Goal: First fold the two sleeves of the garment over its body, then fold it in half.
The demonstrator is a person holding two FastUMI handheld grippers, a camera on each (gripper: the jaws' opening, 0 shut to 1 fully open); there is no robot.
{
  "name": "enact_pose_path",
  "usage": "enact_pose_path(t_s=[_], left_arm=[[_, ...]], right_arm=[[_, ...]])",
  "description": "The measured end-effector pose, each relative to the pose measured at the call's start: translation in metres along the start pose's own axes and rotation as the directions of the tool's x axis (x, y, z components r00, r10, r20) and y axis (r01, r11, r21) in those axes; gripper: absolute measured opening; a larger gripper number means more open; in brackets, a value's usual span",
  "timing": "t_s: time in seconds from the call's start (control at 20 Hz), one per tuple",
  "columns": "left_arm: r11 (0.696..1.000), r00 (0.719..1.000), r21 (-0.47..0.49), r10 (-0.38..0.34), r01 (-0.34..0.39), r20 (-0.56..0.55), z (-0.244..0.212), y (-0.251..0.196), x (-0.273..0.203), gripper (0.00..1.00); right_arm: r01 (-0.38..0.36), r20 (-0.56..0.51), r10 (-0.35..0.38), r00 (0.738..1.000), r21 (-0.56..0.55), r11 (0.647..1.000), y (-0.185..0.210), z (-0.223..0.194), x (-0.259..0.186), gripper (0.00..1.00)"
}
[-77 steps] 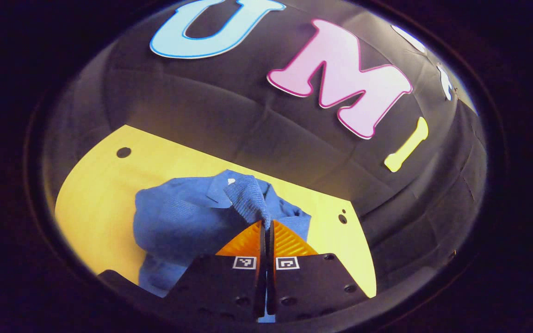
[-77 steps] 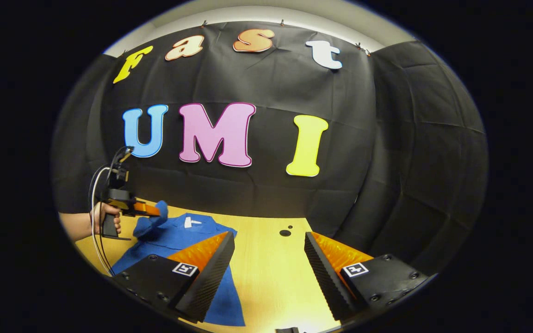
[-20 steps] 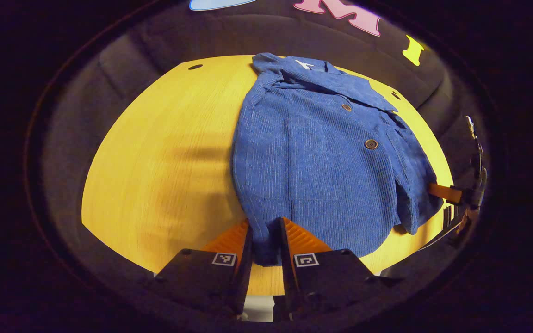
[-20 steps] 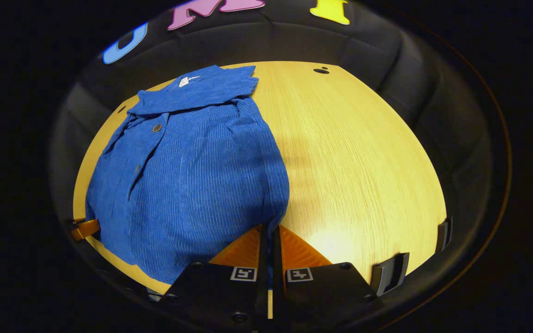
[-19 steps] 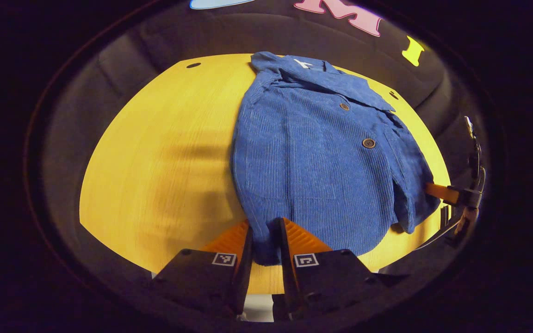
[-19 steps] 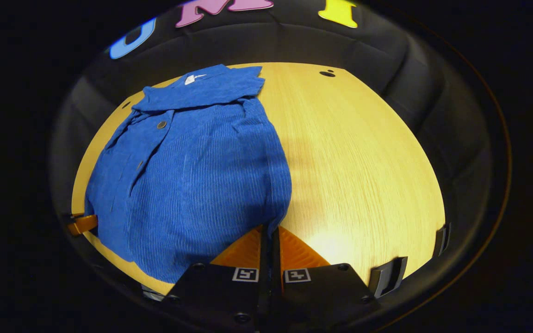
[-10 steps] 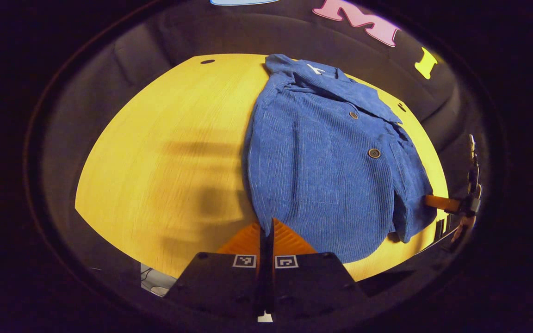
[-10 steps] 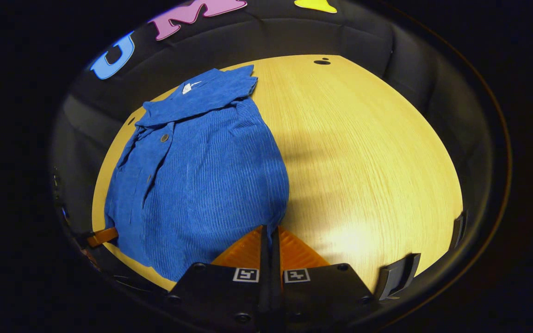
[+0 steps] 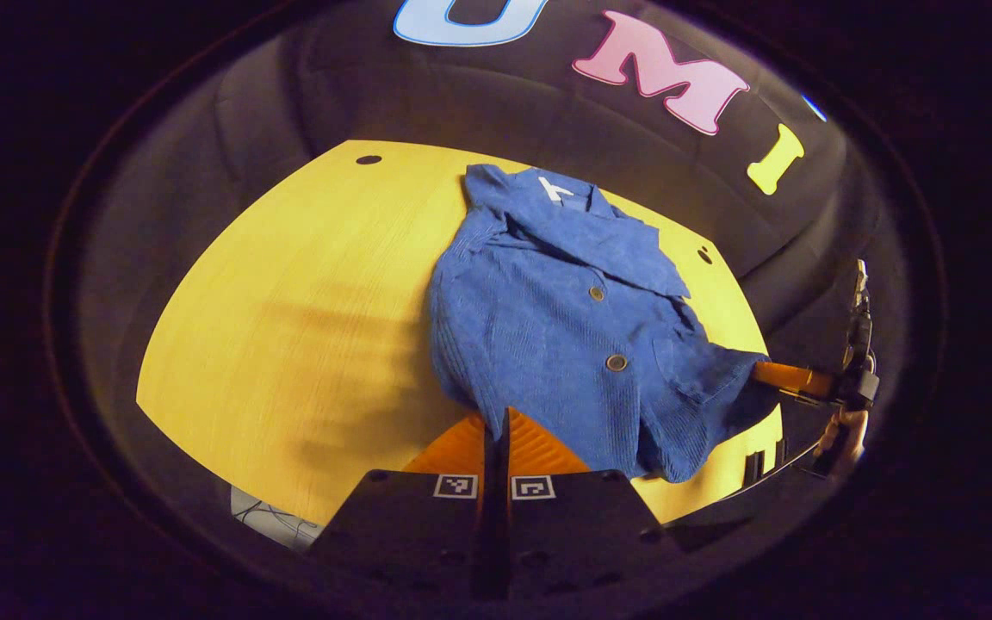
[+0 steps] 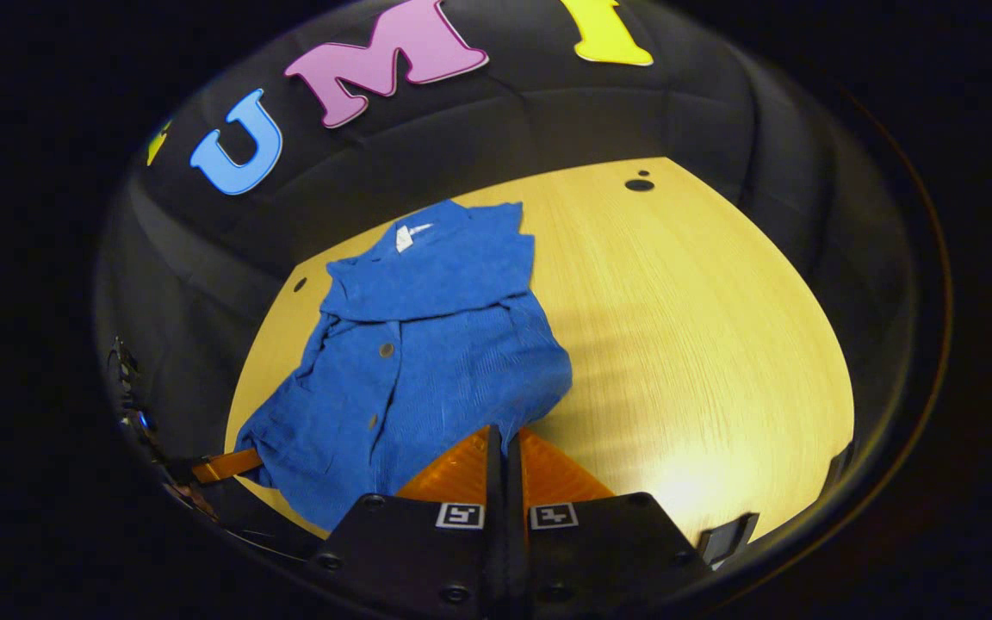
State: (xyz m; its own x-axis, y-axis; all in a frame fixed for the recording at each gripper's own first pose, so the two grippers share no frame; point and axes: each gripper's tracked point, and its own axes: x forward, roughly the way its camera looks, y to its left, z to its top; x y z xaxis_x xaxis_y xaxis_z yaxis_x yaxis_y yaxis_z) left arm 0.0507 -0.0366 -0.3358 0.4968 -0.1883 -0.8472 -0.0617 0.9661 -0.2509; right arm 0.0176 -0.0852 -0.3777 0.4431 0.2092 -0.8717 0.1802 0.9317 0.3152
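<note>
The left gripper [image 9: 497, 420] and right gripper [image 10: 505, 437] each pinch a hem corner of the blue garment [image 9: 565, 319] on the tabletop [image 9: 289, 301], jaws pressed together. Carry both corners evenly toward the collar, keeping the hem taut.

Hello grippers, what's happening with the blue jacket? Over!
Left gripper and right gripper both shut on blue jacket, one at each hem corner. Hem lifted off wooden table, collar end lying flat. Nothing in the way.

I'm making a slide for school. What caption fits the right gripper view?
Right gripper pinches the hem of a blue jacket on a wooden table.
</note>
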Motion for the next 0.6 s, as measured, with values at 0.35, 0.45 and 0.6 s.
enact_pose_path(t_s=[0.35, 0.45, 0.6], left_arm=[[0.998, 0.983, 0.018, -0.065, 0.063, 0.173, 0.15, -0.023, 0.0, 0.0], [0.997, 0.973, 0.033, -0.077, 0.072, 0.218, 0.191, -0.024, 0.009, 0.0], [0.996, 0.96, 0.02, -0.085, 0.083, 0.265, 0.245, -0.021, 0.037, 0.0]], right_arm=[[-0.087, 0.141, 0.099, 0.985, -0.083, 0.993, 0.052, 0.131, 0.023, 0.04], [-0.092, 0.181, 0.11, 0.977, -0.106, 0.99, 0.059, 0.17, 0.038, 0.05], [-0.086, 0.235, 0.117, 0.965, -0.138, 0.987, 0.069, 0.22, 0.069, 0.05]])
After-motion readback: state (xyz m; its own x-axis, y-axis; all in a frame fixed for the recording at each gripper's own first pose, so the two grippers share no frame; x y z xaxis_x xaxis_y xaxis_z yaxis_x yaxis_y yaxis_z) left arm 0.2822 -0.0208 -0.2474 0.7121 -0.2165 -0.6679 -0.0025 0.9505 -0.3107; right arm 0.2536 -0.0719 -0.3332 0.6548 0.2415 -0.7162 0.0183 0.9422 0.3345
